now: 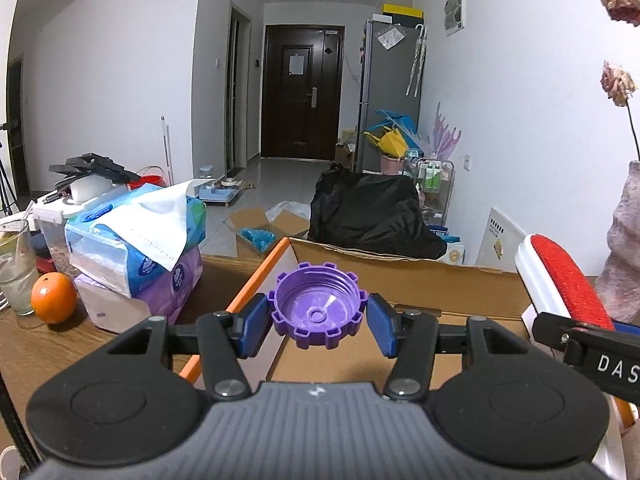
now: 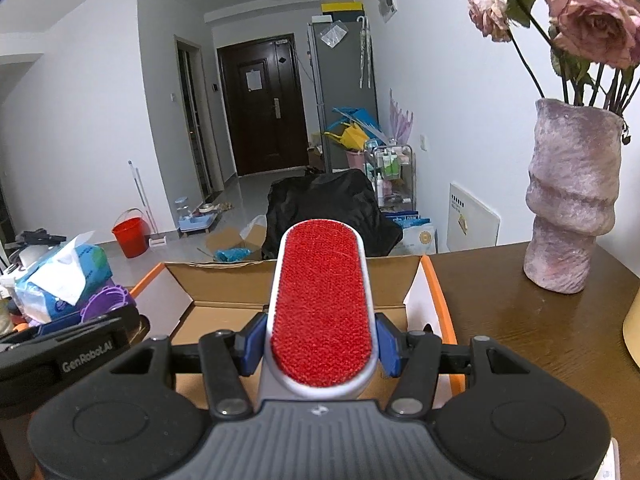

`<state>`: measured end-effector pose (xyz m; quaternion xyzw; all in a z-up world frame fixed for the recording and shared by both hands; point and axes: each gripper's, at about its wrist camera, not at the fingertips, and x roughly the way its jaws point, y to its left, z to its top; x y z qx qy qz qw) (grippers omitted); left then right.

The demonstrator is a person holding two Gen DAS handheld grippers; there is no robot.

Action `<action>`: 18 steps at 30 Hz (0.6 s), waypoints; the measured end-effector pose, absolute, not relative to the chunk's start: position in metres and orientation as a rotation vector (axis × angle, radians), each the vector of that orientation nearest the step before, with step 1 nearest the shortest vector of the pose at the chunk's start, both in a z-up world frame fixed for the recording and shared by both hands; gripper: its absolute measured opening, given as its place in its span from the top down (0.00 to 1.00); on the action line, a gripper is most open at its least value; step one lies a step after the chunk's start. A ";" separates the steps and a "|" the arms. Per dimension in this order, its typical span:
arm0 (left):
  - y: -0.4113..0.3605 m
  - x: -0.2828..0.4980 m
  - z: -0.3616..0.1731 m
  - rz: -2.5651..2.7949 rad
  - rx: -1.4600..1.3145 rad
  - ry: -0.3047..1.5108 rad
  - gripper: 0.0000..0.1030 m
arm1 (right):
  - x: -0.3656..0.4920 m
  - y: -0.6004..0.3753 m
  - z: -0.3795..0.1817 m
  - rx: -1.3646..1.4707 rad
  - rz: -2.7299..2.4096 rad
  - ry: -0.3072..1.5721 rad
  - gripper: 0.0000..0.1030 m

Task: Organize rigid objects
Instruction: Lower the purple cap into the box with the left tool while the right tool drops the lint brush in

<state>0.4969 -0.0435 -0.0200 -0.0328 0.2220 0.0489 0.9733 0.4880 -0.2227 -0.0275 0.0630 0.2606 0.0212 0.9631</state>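
A: Left wrist view. What does it show?

B: The left gripper [image 1: 318,322] has its blue pads pressed on either side of a purple cap [image 1: 318,306], hollow side up, its notched rim caught between them. The cap hangs over the left part of an open cardboard box [image 1: 400,276] with an orange edge.

A: And around it?

B: To the left, on the wooden table [image 1: 60,344], sit an orange [image 1: 53,297], a glass [image 1: 16,270] and stacked tissue packs [image 1: 136,248]. At the right edge the right gripper's black arm enters the frame, and above it the lint brush [image 1: 564,280] with its red pad, over the box's right side. A mottled pink vase [image 1: 626,248] stands at the far right.

A: Right wrist view?

B: The right gripper [image 2: 320,344] is clamped on the white body of the lint brush [image 2: 322,304]; the blue pads press its two sides and the red pad faces the camera, the brush pointing ahead over the cardboard box [image 2: 224,320].

A: Is the cap seen here too?

B: A part only: the purple cap [image 2: 106,302] shows at the left, above the left gripper's black arm, over the box's left corner. The vase [image 2: 572,200] with faded roses [image 2: 592,20] stands on the table [image 2: 500,320] to the right, apart from the box.
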 end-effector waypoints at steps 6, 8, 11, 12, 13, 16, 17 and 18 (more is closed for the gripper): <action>-0.042 0.511 -0.025 0.100 -0.056 0.468 0.46 | 0.504 -0.228 -0.034 0.159 0.033 0.578 0.47; -0.041 0.514 -0.027 0.098 -0.055 0.477 0.46 | 0.508 -0.230 -0.037 0.172 0.033 0.593 0.47; -0.040 0.516 -0.029 0.095 -0.050 0.485 0.46 | 0.512 -0.233 -0.040 0.177 0.028 0.601 0.47; -0.039 0.516 -0.029 0.089 -0.052 0.493 0.46 | 0.512 -0.232 -0.041 0.175 0.028 0.606 0.47; -0.039 0.517 -0.030 0.081 -0.053 0.504 0.45 | 0.513 -0.233 -0.042 0.172 0.031 0.612 0.47; -0.036 0.517 -0.031 0.084 -0.064 0.517 0.18 | 0.514 -0.231 -0.042 0.158 0.028 0.634 0.45; -0.035 0.515 -0.030 0.099 -0.059 0.508 0.12 | 0.513 -0.230 -0.041 0.140 0.020 0.629 0.41; -0.035 0.514 -0.029 0.102 -0.056 0.500 0.09 | 0.512 -0.229 -0.039 0.128 0.015 0.622 0.31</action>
